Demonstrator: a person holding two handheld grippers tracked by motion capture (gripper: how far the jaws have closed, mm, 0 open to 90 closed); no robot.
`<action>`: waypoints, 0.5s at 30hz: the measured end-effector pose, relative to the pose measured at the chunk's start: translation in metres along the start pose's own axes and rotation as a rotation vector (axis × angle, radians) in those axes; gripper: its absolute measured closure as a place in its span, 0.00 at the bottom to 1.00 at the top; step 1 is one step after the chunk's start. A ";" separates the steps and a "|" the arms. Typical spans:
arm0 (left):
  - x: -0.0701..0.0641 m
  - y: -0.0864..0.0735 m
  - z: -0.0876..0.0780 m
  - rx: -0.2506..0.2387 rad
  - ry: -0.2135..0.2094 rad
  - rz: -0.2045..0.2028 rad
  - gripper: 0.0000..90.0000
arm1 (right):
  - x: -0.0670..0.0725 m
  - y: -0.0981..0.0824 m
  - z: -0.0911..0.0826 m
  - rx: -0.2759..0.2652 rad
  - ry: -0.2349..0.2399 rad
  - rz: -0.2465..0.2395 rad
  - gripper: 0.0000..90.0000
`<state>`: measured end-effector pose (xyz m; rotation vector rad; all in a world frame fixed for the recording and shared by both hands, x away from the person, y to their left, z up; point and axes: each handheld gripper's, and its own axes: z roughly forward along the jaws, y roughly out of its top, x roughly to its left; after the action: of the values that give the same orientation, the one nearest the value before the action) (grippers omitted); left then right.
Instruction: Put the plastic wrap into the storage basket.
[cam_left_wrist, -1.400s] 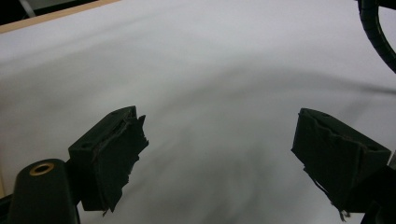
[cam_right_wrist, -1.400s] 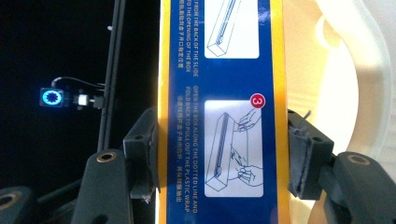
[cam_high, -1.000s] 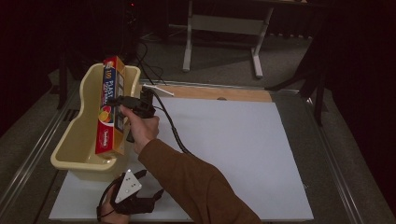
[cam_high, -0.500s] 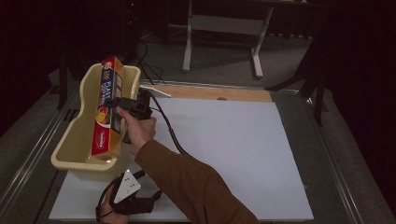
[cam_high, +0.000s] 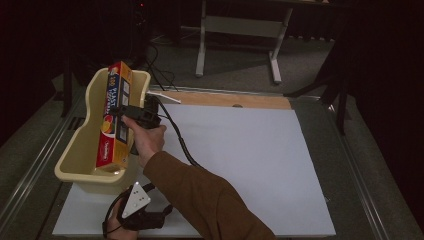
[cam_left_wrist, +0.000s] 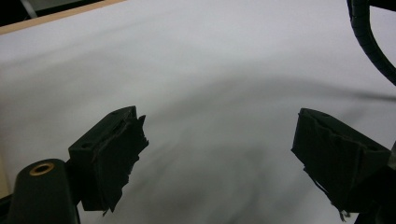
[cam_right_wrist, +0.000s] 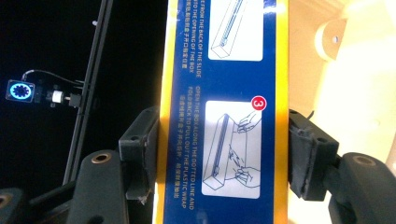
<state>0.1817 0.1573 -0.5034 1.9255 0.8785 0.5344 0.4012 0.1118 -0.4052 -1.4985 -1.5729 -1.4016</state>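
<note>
A long plastic-wrap box, red, yellow and blue, leans lengthwise in a cream plastic tub at the table's left. Its low end rests near the tub's front and its top end rises over the far rim. My right gripper reaches over the tub's right wall at the box's middle. In the right gripper view the box stands between the jaws of the right gripper. The jaws have just been opening, and the pads sit right beside its edges without pressing. My left gripper rests open over the white sheet, holding nothing.
A white sheet covers most of the table, with a wooden strip along its far edge. The right gripper's black cable trails across the sheet. Table legs and cables stand on the dark floor beyond.
The right hand has edged slightly left toward the tub, and the box's low end has settled a little lower in it. The left gripper has stayed put.
</note>
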 end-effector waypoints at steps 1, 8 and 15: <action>0.000 0.000 0.000 -0.001 0.000 0.000 0.17 | 0.000 0.000 0.001 0.000 0.000 -0.009 0.39; 0.000 0.000 0.001 0.001 0.000 0.000 0.17 | 0.001 0.007 -0.007 -0.026 0.056 0.007 0.45; 0.000 0.000 0.001 0.002 0.000 -0.003 0.17 | -0.001 0.014 -0.018 -0.009 -0.010 -0.045 0.46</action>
<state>0.1822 0.1566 -0.5041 1.9256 0.8818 0.5321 0.4096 0.0928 -0.3965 -1.4864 -1.6179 -1.4300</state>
